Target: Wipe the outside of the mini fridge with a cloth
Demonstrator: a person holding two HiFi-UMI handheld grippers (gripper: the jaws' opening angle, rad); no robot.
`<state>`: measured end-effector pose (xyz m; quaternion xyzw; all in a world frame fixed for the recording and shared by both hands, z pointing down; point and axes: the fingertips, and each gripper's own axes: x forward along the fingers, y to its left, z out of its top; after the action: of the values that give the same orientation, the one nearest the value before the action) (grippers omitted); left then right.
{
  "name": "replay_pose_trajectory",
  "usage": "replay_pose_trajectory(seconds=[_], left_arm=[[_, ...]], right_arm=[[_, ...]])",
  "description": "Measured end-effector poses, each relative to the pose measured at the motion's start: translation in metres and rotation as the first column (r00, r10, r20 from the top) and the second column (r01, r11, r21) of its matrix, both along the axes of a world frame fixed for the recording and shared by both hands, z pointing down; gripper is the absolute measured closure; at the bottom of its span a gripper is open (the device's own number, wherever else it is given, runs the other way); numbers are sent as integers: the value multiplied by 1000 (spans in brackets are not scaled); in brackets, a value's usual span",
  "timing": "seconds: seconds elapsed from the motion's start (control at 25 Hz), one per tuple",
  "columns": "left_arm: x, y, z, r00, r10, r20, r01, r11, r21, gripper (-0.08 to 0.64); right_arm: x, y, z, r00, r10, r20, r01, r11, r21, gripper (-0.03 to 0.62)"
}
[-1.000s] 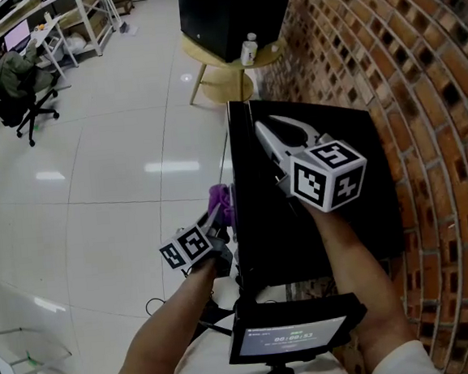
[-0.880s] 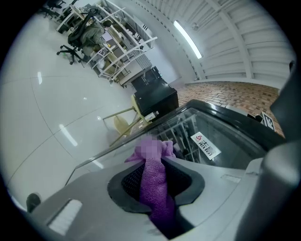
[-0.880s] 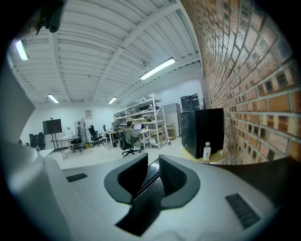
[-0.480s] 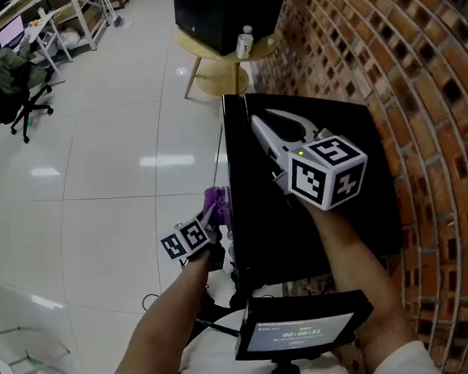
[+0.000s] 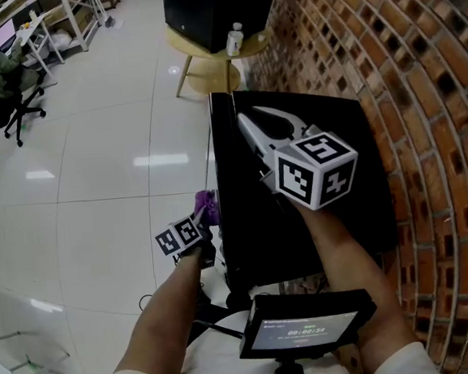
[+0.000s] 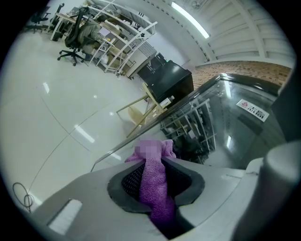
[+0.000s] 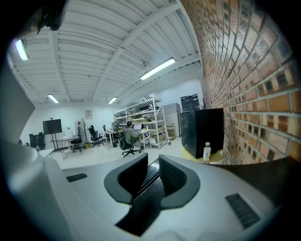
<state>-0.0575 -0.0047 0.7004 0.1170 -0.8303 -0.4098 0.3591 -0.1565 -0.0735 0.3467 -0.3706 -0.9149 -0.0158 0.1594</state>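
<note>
The wiping step seems under way: the left gripper [image 6: 157, 162] has its fingers clamped on the purple cloth [image 5: 205, 204] at the mini fridge's [image 5: 337, 206] 9 o'clock face, while the right gripper [image 7: 151, 164] hovers above with fingers slightly apart and empty, so the next move likely calls for pressed strokes along that face.

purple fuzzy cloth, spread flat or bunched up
Bunched: the purple fuzzy cloth runs as a narrow strip pinched between the left gripper's jaws.

Probably a lab or workshop: metal shelving [image 7: 143, 115], office chair [image 5: 18, 121], brick wall [image 5: 428, 84], strip lights [image 7: 157, 68].
</note>
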Motion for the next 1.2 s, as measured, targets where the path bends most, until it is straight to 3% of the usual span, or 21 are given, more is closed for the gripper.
replay_pose_trajectory(seconds=[0.28,0.64,0.88,1.04,1.2], left_arm=[[4,4,-16,1000,-26,16,25,998,56,488],[33,20,-126,971,-159,180,116,967,227,488],[65,26,-199,937,-256,235,184,939,291,488],[90,23,-245,935,-264,236,178,926,332,487],[106,22,-288,930,-235,283,139,937,321,485]], right_arm=[[1,0,-2,1000,2,-1,-2,1000,0,528],[7,0,2,998,-58,-13,58,998,6,528],[35,-3,-10,995,-100,-21,100,995,10,528],[66,-7,-15,994,-107,-11,107,993,41,528],[97,-9,-20,995,-95,24,93,992,81,526]])
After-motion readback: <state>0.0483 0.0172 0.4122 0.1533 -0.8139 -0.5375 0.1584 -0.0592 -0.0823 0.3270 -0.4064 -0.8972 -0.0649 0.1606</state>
